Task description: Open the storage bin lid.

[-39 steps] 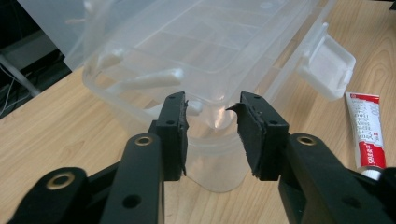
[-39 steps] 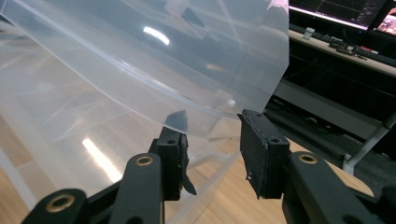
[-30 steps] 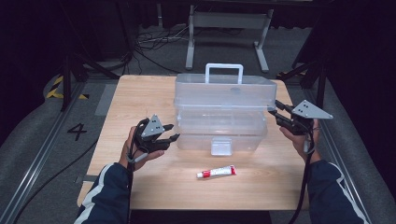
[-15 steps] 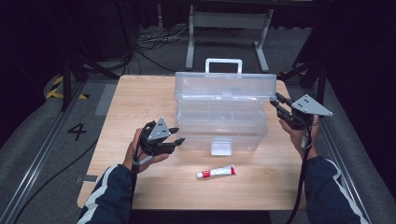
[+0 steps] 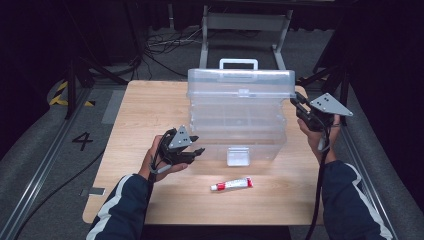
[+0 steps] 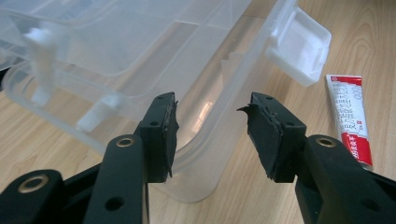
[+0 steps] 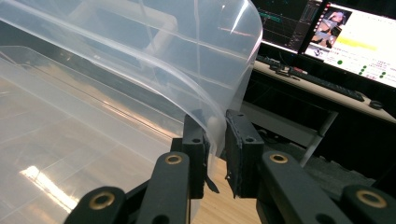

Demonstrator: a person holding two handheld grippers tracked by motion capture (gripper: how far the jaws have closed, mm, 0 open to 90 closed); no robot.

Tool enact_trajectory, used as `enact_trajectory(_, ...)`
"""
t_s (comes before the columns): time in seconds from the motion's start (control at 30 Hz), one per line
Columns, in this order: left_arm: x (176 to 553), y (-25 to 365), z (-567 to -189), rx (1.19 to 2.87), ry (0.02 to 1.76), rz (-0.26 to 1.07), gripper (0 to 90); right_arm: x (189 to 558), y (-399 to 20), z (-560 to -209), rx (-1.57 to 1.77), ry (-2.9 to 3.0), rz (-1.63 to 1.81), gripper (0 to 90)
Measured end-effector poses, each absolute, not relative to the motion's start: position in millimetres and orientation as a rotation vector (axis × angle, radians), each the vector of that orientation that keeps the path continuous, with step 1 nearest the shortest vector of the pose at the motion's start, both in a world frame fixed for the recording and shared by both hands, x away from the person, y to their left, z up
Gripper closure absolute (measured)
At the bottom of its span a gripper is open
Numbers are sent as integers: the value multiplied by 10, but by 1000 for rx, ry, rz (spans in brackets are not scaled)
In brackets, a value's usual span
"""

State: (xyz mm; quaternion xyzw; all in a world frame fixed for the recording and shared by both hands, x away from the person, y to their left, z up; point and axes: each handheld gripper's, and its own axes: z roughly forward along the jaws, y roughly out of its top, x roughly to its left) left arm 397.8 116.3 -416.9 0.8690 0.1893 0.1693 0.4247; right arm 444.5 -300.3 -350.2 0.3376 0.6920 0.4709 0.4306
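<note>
Left tool (image 5: 196, 145): held low over the worktop at the front left corner of the clear box; in the left gripper view its two black jaws stand apart, the rounded corner of the box lies between them, and the pads do not press on it.
Left tool pads (image 6: 168, 130): black rubber, worn at the edges, one at each side of the box corner.
Tube (image 5: 231, 184): a small white and red tube, lying flat on the worktop in front of the box, near the front edge, apart from both tools.
Worktop (image 5: 140, 115): light wood, carrying the box and the tube.
Clear box (image 5: 237, 120): transparent plastic, standing in the middle of the worktop, with a white latch (image 5: 237, 155) on its front wall.
Lid (image 5: 240, 82): clear, lifted up at the top of the box, with a white handle (image 5: 238, 63) at its far edge.
Right tool (image 5: 299, 104): at the right end of the lid, higher than the left tool; its jaws have just been closing, and in the right gripper view they are clamped on the thin curved edge of the lid (image 7: 219, 126).
Far background: dark floor with cables and a metal frame behind the worktop; lit screens in the right gripper view.
</note>
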Motion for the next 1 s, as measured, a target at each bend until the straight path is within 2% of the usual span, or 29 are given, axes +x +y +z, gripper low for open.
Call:
enact_trajectory(0.57,4078,1115,-4234,2230,445,421,607,4383,-2930,-3347,850,1733,1132,802)
enact_trajectory(0.77,4139,1061,-4271,2276,413,385,589,4464,-2944,-3289,866,1744,1136,806)
enact_trajectory(0.83,4142,1030,-4294,2300,399,419,615,4503,-2933,-3258,873,1745,1129,812)
enact_trajectory(1.0,4163,1024,-4295,2303,382,402,635,4585,-2895,-3207,896,1731,1100,822)
